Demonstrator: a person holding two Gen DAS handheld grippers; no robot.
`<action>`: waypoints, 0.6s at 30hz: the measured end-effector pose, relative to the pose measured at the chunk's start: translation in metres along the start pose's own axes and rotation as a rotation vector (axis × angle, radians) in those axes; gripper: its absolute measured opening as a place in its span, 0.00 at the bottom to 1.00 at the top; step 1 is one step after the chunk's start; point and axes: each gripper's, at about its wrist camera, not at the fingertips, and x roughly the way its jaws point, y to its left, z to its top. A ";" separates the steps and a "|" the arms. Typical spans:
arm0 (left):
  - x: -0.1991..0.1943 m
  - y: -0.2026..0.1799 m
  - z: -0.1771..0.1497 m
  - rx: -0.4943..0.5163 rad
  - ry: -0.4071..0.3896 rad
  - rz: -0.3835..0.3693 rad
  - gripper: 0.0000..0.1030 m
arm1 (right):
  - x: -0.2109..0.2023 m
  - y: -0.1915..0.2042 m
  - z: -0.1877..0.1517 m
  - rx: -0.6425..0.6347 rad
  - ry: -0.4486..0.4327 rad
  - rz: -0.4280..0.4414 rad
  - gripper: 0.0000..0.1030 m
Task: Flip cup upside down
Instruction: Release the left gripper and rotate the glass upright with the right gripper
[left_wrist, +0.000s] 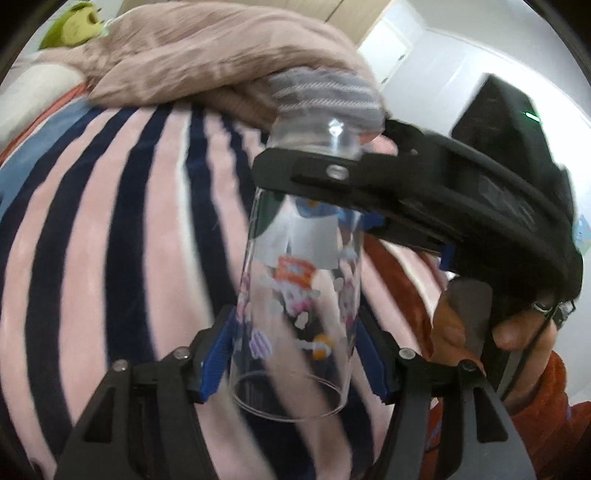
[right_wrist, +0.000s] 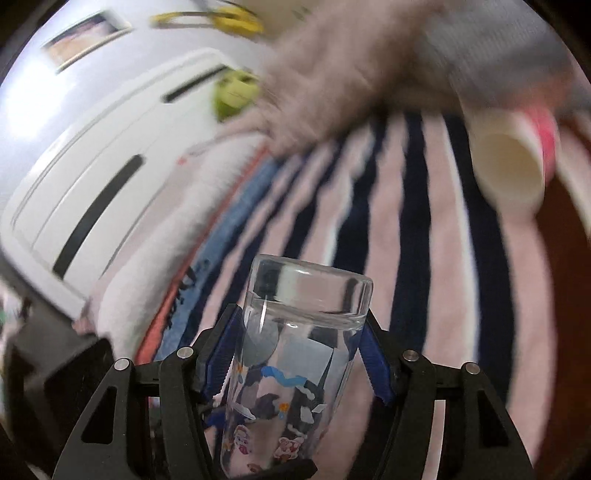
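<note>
A clear glass cup with cartoon prints (left_wrist: 295, 302) is held in the air above a striped bed. In the left wrist view its open rim points toward the camera and its thick base points away. My left gripper (left_wrist: 295, 347) is shut on the cup's lower body, blue pads on both sides. My right gripper (left_wrist: 332, 171) crosses in from the right and is shut on the cup near its base. In the right wrist view the cup (right_wrist: 299, 343) sits between the right gripper's (right_wrist: 303, 354) blue pads, thick base farthest from the camera.
A pink, white and navy striped blanket (left_wrist: 110, 258) covers the bed. A crumpled mauve blanket (left_wrist: 207, 51) and a green plush toy (left_wrist: 74, 26) lie beyond. A cream and pink cup (right_wrist: 509, 173) lies on its side at the right. A white cabinet (right_wrist: 92, 177) stands left.
</note>
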 end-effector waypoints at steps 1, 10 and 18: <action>0.003 -0.001 0.006 0.006 -0.013 -0.021 0.59 | -0.007 0.005 0.004 -0.060 -0.027 0.000 0.57; 0.031 -0.006 0.000 0.083 0.032 -0.021 0.65 | -0.032 0.025 -0.016 -0.442 -0.079 -0.041 0.55; 0.025 -0.012 -0.024 0.152 0.031 0.052 0.67 | -0.049 0.046 -0.066 -0.583 -0.099 -0.054 0.54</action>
